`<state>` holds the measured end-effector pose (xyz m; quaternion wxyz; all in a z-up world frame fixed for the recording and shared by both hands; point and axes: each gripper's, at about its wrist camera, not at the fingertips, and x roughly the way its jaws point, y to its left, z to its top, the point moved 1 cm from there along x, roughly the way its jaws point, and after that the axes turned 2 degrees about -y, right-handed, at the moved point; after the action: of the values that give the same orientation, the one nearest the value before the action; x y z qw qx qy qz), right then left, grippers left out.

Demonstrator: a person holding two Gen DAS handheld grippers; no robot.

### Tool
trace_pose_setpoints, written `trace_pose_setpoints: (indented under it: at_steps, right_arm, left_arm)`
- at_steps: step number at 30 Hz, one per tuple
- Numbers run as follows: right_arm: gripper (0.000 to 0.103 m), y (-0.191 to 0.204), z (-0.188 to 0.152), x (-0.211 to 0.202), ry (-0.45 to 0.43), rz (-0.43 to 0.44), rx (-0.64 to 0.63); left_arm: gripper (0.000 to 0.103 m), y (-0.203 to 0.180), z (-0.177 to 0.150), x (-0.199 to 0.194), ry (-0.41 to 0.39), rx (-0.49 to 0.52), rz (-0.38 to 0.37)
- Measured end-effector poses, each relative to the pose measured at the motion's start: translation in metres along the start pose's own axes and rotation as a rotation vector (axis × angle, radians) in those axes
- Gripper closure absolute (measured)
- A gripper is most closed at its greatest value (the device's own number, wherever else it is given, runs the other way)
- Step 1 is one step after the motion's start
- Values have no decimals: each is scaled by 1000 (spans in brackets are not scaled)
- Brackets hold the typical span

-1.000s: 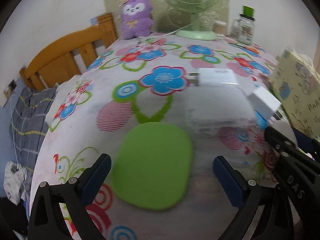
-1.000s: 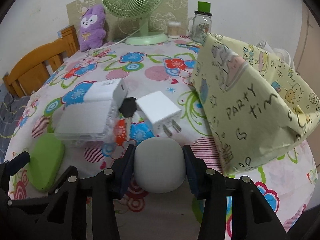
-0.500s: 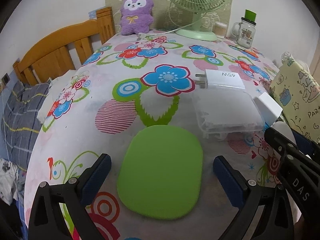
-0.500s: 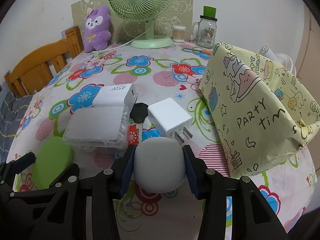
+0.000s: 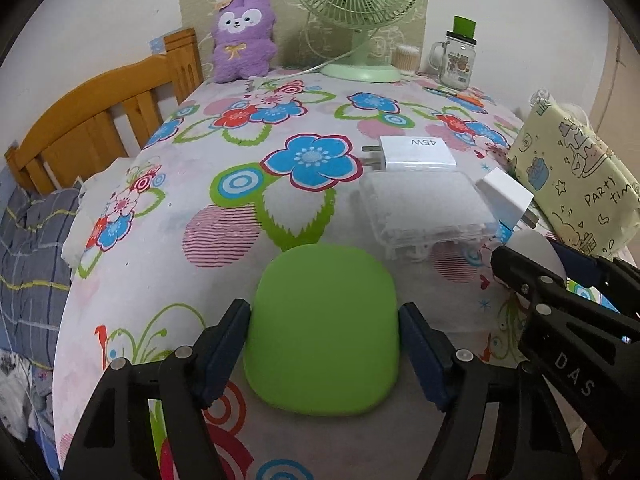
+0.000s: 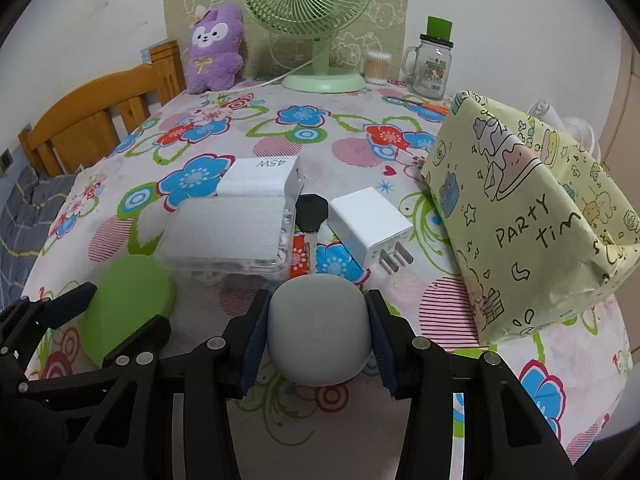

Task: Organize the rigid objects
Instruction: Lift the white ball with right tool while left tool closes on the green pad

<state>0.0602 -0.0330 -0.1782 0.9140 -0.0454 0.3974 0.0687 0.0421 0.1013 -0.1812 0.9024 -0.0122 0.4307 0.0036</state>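
A flat green rounded case [image 5: 324,340] lies on the flowered tablecloth [image 5: 168,280]. My left gripper [image 5: 323,312] straddles it, its jaws closing, and both blue pads touch the case's sides. In the right wrist view the same green case [image 6: 132,292] shows at the left edge. My right gripper [image 6: 317,300] is shut on a grey rounded case [image 6: 318,336], just above the cloth. Ahead lie a clear plastic box [image 6: 232,236], a white 45W charger [image 6: 260,178], a smaller white plug charger [image 6: 370,228] and a black-headed key [image 6: 312,212].
A yellow "party time" paper bag [image 6: 528,216] stands on the right. At the table's back are a green fan [image 6: 312,12], a purple plush toy [image 6: 216,48] and a glass jar [image 6: 434,64]. A wooden bed frame [image 6: 92,120] stands past the left edge.
The left gripper's jaws have come in from wide apart onto the green case's sides. The right gripper keeps the grey case and has barely moved.
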Motion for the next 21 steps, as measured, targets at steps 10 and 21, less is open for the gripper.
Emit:
trace_pose_setpoints:
  at_steps: [10, 21]
  right_arm:
    - [53, -10, -1, -17, -22, 10, 21]
    - [53, -29, 1, -40, -59, 16, 24]
  left_arm:
    - [26, -17, -3, -16, -5, -16, -23]
    - [26, -37, 0, -35, -32, -35, -4]
